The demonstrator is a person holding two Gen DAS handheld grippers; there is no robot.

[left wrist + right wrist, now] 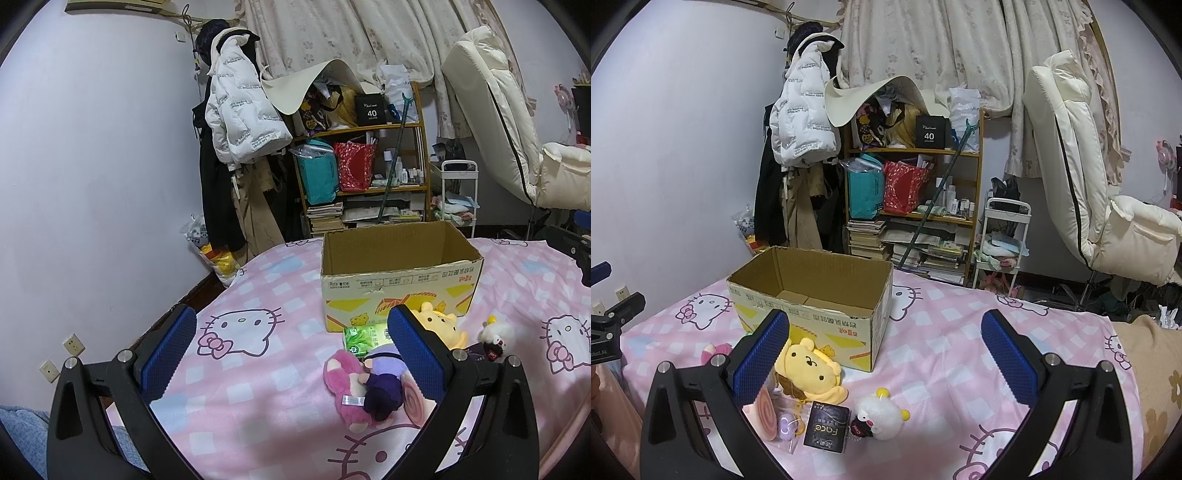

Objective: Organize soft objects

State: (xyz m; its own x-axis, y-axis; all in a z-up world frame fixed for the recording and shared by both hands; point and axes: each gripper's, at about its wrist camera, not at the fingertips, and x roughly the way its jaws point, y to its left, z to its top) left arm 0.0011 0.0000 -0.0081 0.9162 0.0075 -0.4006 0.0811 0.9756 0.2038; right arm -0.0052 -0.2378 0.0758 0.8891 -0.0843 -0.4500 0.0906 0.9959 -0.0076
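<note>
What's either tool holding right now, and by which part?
Nothing. The left tool and right tool are both open and empty above the bed; the pink plush and yellow plush lie loose before the empty cardboard box.

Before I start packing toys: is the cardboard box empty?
Empty as far as visible: the cardboard box stands open, showing bare bottom flaps; its near corner is hidden.

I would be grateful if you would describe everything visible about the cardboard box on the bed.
The cardboard box is an open-topped brown corrugated carton with no flaps standing up and ragged, torn top edges. Its outer walls are cream with yellow and orange graphics and printed text that reads upside down. The inside looks empty. It sits upright on the pink checked bedsheet. A yellow plush toy lies against its front wall; a green tissue pack lies close by.
</note>
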